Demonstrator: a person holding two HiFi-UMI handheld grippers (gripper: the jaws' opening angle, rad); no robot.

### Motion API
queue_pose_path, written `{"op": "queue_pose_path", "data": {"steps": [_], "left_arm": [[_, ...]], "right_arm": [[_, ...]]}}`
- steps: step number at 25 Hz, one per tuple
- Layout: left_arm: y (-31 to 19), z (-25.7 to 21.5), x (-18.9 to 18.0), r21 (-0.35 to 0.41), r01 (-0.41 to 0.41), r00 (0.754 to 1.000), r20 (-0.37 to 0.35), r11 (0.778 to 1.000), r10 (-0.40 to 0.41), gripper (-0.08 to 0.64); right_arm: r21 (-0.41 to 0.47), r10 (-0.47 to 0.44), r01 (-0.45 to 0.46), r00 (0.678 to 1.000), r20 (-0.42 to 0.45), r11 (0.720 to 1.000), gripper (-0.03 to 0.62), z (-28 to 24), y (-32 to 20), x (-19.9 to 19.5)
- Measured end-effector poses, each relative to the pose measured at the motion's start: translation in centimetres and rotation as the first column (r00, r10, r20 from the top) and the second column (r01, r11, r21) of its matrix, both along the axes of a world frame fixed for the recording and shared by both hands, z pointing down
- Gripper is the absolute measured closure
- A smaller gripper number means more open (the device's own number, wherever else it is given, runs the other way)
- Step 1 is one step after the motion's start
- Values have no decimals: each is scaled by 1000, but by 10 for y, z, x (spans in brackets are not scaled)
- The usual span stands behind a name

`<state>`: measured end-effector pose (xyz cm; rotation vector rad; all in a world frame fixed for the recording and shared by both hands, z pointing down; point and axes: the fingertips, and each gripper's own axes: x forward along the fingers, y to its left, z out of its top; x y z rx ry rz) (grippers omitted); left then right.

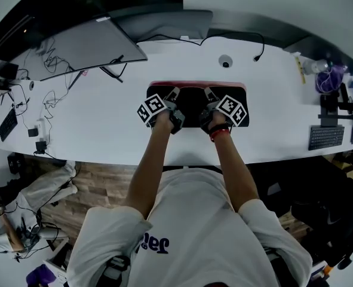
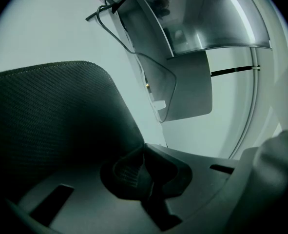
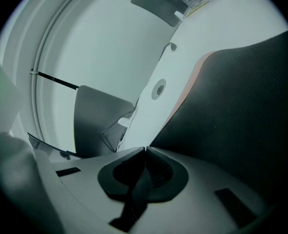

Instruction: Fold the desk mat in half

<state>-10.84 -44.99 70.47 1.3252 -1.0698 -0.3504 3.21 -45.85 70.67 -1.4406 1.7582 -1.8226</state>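
Observation:
A black desk mat (image 1: 194, 103) lies on the white desk (image 1: 104, 136), with a pink strip (image 1: 194, 84) showing along its far edge. Both grippers reach over it from the near side. My left gripper (image 1: 175, 93) has its jaws closed together. In the left gripper view the mat (image 2: 51, 116) runs right into the seam of that gripper (image 2: 144, 147). My right gripper (image 1: 208, 93) is closed the same way. In the right gripper view the mat (image 3: 231, 116) meets that gripper (image 3: 145, 149) at the seam, with the pink strip (image 3: 191, 79) beyond.
A grey laptop (image 1: 86, 46) sits at the back left, with loose cables (image 1: 51, 94) and small devices to its left. A round grommet hole (image 1: 225, 61) lies just beyond the mat. A keyboard (image 1: 325, 137) and clutter sit at the right end.

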Motion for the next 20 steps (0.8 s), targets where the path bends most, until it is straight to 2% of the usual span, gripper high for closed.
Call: {"op": "queue_pose_path", "data": {"steps": [12,20], "left_arm": [[-13,12,3,-14,8,1000,6,1000,-8,529],[-11,-8,5,48,4,1000,6,999,-4,529]], "right_arm": [[14,-41,42,997,-62,999,577,1,-11,-3],[56,-30,33,998,-63,998,577,-17,-9,2]]}}
